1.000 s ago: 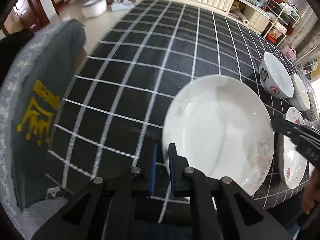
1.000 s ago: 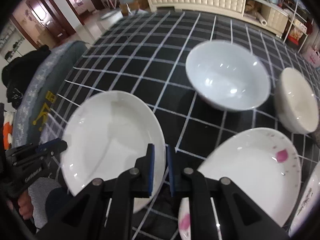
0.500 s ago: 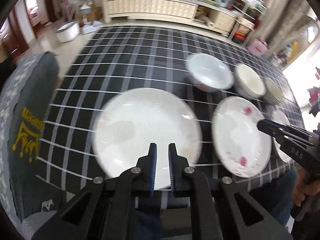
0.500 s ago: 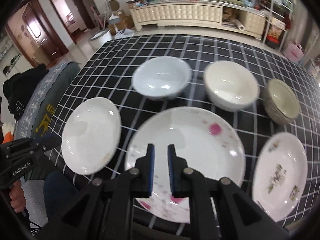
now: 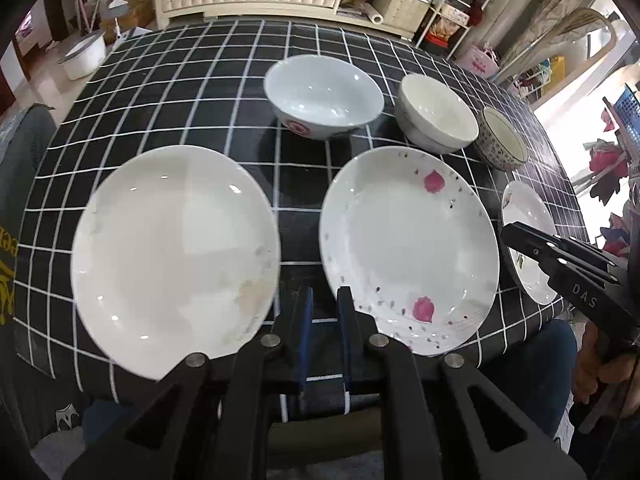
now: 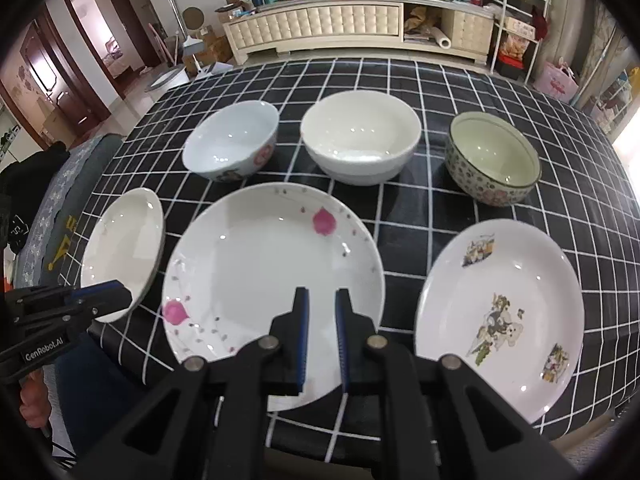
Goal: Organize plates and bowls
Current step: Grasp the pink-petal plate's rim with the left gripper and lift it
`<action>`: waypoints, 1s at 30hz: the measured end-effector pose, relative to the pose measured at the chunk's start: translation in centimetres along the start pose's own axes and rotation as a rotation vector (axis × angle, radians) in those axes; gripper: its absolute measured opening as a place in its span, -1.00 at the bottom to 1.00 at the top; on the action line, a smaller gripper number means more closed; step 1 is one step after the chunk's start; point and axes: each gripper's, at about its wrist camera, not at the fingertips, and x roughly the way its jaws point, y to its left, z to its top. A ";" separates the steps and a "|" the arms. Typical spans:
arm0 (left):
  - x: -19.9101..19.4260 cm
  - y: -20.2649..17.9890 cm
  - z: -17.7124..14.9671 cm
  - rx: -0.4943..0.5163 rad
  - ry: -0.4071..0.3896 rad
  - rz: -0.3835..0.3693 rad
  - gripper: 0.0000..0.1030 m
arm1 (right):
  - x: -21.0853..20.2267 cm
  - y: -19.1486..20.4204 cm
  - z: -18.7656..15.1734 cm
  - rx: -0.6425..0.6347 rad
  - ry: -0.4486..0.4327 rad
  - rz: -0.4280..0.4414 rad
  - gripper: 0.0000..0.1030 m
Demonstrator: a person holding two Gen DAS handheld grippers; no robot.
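our left gripper (image 5: 322, 300) has its blue-padded fingers drawn nearly together with nothing between them, and it hangs above the near edge of the table (image 5: 180, 92), over the dark gap between two plates; our right gripper (image 6: 322, 304) is likewise almost closed and empty, poised over the near part of the petal plate. each gripper shows at the edge of the other's view, held in a hand. going left to right across the black cloth with its white grid, we first meet the plain white plate (image 5: 172, 252), lying flat at the near left with faint brownish marks toward its near rim. just beside it, with a strip of cloth between, sits the white plate with pink petals (image 6: 272, 276) and small grey specks, near the middle of the front row. further right, apart from it, lies the plate with cartoon pictures (image 6: 500, 312), close to the table's near right edge. behind the plates runs a row of three bowls, all upright and none touching: the pale blue-white bowl with a red mark on its side (image 5: 322, 96) at the left, the plain cream-white bowl (image 6: 360, 142) in the middle, and the patterned bowl with a dark rim (image 6: 494, 158) at the right. beyond the table stands a cream tufted cabinet (image 6: 320, 24) crowded with household items.
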 end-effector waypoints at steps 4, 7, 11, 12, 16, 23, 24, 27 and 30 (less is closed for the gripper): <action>1.4 -0.7 0.5 0.021 0.012 -0.004 -0.80 | 0.8 -0.9 0.2 0.017 0.011 0.005 -0.69; 2.5 -0.8 1.2 0.039 0.019 0.007 -0.80 | 1.3 -1.3 0.4 0.019 0.018 0.000 -0.69; 3.9 -0.9 2.0 0.051 0.039 0.011 -0.80 | 1.9 -1.8 0.6 0.024 0.025 -0.009 -0.69; 4.2 -0.9 2.1 0.055 0.040 0.015 -0.80 | 2.0 -1.9 0.7 0.026 0.023 -0.012 -0.69; 4.8 -0.9 2.7 0.067 0.042 0.031 -0.79 | 2.6 -2.3 1.2 0.026 0.025 -0.004 -0.69; 5.9 -0.9 3.3 0.074 0.054 0.038 -0.79 | 3.4 -2.6 1.6 0.037 0.025 0.011 -0.69; 6.0 -0.8 3.3 0.073 0.056 0.038 -0.79 | 3.3 -2.6 1.6 0.034 0.020 0.007 -0.68; 6.3 -0.8 3.3 0.070 0.059 0.039 -0.79 | 3.1 -2.8 1.8 0.019 0.021 -0.022 -0.68; 6.7 -1.0 3.4 0.071 0.065 0.044 -0.75 | 3.0 -3.5 1.8 0.030 0.014 -0.038 -0.68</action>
